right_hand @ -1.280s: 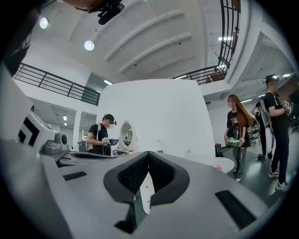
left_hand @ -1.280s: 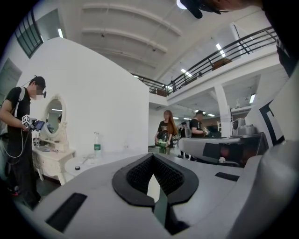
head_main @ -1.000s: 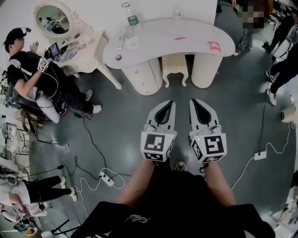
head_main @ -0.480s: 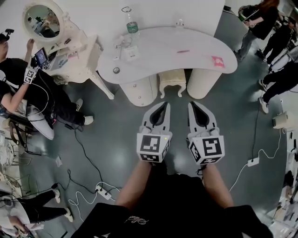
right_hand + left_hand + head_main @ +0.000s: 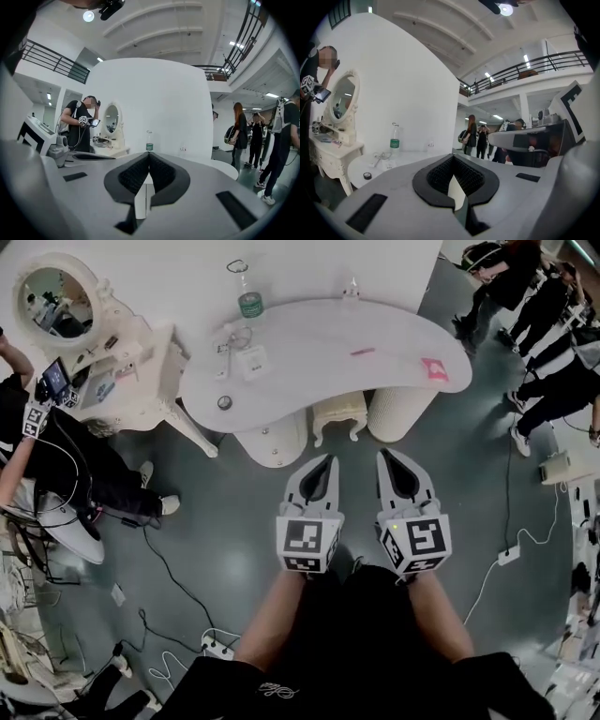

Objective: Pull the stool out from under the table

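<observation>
both grippers [image 5: 328, 459] [image 5: 384, 456] (closed, empty) hang near the stool [image 5: 339, 412].

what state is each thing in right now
cream carved stool: tucked under the white curved table, not pulled out
clear plastic bottle with green label: upright on the table
left gripper: shut, empty, short of the stool
right gripper: shut, empty, short of the stool

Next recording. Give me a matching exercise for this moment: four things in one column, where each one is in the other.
Things:
1. stool
2. bottle
3. oval mirror
4. power strip

Places:
A. standing on the table
B. on the floor
C. under the table
D. on the dressing table

Pairs: 1-C, 2-A, 3-D, 4-B
</observation>
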